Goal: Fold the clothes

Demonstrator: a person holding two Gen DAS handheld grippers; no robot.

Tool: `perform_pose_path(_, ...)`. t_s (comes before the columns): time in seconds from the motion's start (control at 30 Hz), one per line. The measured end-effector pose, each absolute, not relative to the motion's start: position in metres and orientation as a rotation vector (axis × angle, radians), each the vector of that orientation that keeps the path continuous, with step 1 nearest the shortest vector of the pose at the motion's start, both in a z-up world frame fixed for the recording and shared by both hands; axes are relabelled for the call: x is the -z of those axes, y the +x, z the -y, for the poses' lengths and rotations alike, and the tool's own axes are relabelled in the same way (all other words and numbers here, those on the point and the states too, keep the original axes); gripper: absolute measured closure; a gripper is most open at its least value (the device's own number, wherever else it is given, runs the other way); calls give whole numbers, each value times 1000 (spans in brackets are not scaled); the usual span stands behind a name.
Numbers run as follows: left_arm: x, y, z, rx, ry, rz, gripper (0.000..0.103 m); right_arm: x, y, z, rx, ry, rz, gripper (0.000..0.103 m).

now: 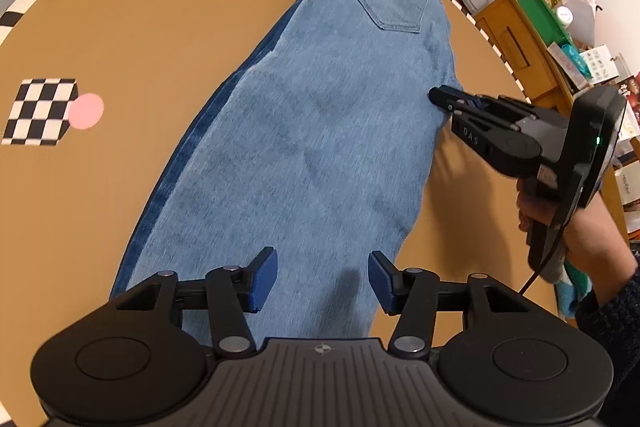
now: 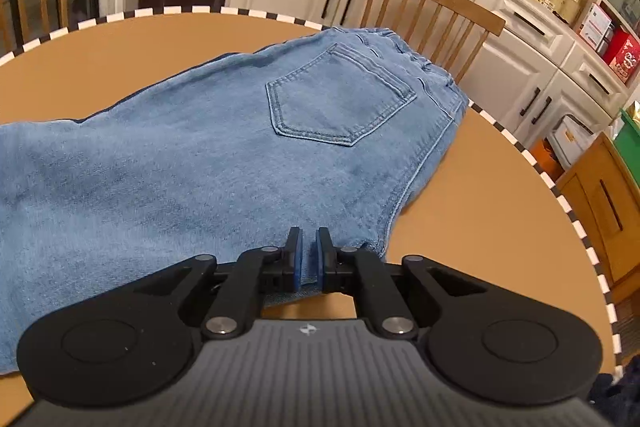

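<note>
1. The light-blue denim jeans (image 1: 304, 131) lie on the round tan surface with a black-and-white striped rim (image 1: 132, 39). They are already folded lengthwise, one leg over the other, back pocket up, with the waistband at the far rim.
2. The right tool (image 2: 308, 255) has its blue pads nearly together on the jeans' near edge, below the back pocket at the crotch curve. A thin fold of denim sits between them, so it reads as pinching the cloth.
3. The left tool (image 1: 323, 281) hangs over the leg part of the jeans, on the hem side of the pocket. Its jaws stand apart with nothing clamped.
4. The step in hand looks like gathering the edge for the next fold. To do it well, the left tool should catch both layers at the same edge, so the two grips lift evenly and the seams stay lined up.
5. Left of the jeans lie a checkered marker (image 1: 40, 111) and a pink dot (image 1: 85, 111), well apart from the cloth.
6. A wooden chair (image 2: 432, 7) stands just behind the waistband, and cabinets beyond. Nothing blocks the fold on the surface itself.
</note>
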State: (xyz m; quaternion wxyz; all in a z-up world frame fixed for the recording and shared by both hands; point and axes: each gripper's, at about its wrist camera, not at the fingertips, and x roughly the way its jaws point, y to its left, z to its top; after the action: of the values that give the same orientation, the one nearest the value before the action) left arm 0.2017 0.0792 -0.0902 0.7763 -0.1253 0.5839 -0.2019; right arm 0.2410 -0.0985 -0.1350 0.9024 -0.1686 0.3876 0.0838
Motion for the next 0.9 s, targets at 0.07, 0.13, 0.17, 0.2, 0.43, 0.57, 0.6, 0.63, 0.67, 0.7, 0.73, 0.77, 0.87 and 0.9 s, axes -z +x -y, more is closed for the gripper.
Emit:
perform_pose_path(0.07, 91, 195, -81, 444, -258, -1259, 45, 133, 235, 94, -175, -366, -790, 86)
perform_pose_path(0.13, 91, 189, -82, 449, -247, -1255, 44, 139, 228, 92, -168, -393, -774, 86)
perform_pose_path(0.17, 91, 185, -83, 451, -244, -1255, 43, 137, 226, 91, -169, -383, -772, 86)
perform_pose_path(0.2, 91, 182, -85, 453, -244, -1257, 42, 135, 223, 90, -170, -372, -770, 85)
perform_pose_path(0.43, 91, 162, -95, 481, -237, -1269, 38, 109, 185, 63, -261, -303, -700, 72)
perform_pose_path(0.57, 93, 148, -106, 508, -240, -1278, 37, 101, 157, 41, -295, -248, -697, 71)
perform_pose_path(0.6, 93, 144, -110, 516, -244, -1281, 36, 102, 149, 34, -313, -230, -713, 73)
perform_pose_path(0.63, 94, 140, -114, 526, -248, -1282, 36, 104, 144, 28, -318, -213, -733, 74)
perform_pose_path(0.67, 94, 135, -118, 538, -251, -1282, 36, 107, 138, 22, -312, -203, -747, 74)
perform_pose_path(0.7, 95, 130, -122, 549, -252, -1282, 36, 111, 131, 16, -305, -201, -768, 74)
perform_pose_path(0.73, 95, 126, -126, 562, -250, -1283, 36, 114, 124, 10, -294, -199, -785, 74)
perform_pose_path(0.77, 96, 120, -130, 577, -247, -1284, 36, 117, 118, 4, -284, -197, -802, 74)
perform_pose_path(0.87, 98, 103, -145, 631, -240, -1284, 36, 121, 87, -15, -249, -168, -826, 75)
perform_pose_path(0.9, 98, 97, -150, 652, -239, -1284, 36, 120, 78, -21, -237, -159, -830, 73)
